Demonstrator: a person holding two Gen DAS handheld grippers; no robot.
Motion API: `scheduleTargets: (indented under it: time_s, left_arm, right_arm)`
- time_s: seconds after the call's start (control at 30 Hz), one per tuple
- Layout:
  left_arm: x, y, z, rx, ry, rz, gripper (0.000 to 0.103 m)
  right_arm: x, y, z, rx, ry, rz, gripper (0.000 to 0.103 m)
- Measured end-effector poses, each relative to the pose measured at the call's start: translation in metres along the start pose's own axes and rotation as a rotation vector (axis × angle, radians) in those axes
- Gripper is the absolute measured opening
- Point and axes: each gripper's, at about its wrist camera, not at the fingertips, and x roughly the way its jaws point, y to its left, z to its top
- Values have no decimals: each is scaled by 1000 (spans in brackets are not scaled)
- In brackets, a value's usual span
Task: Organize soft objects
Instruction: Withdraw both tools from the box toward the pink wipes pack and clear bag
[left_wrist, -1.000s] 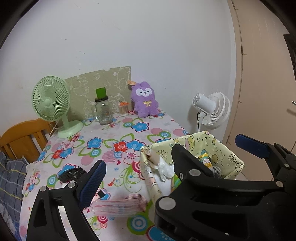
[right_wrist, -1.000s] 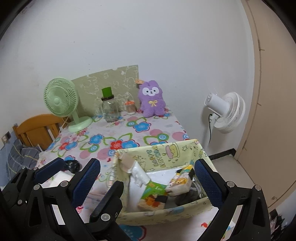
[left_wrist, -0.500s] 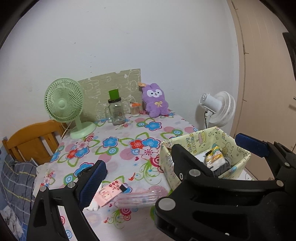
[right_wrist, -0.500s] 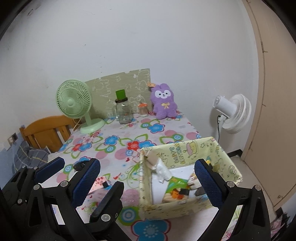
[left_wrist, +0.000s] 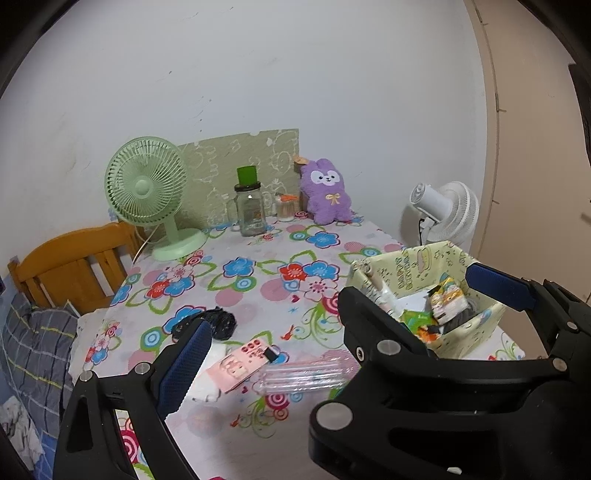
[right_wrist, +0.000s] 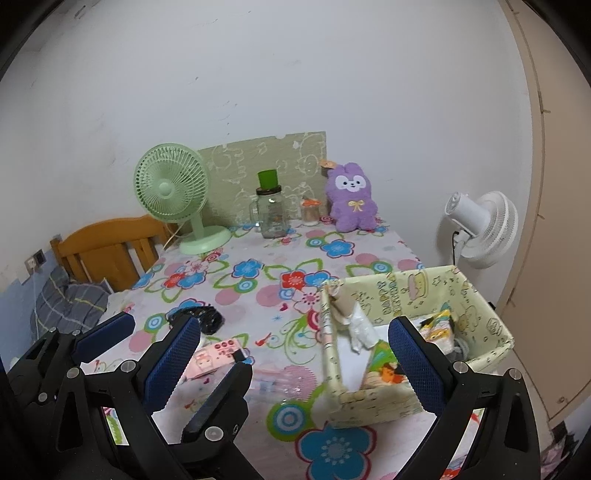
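On the floral tablecloth, a fluffy purple plush, a square paper box.

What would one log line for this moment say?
left gripper: open, empty | right gripper: open, empty | box: on table | purple plush: by wall

The middle of the surface lies bare. The back edge is lined by a green fan, jar and purple plush. The box fills the right edge; a black bundle, pink card and clear case clutter the near left.
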Motion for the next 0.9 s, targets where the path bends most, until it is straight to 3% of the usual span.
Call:
scheduleTargets:
  time_s: [0.9]
  left_arm:
    - [38,45,-53,-33,115,6,97]
  right_arm:
    - [55,42,-46,-36,122,65,103]
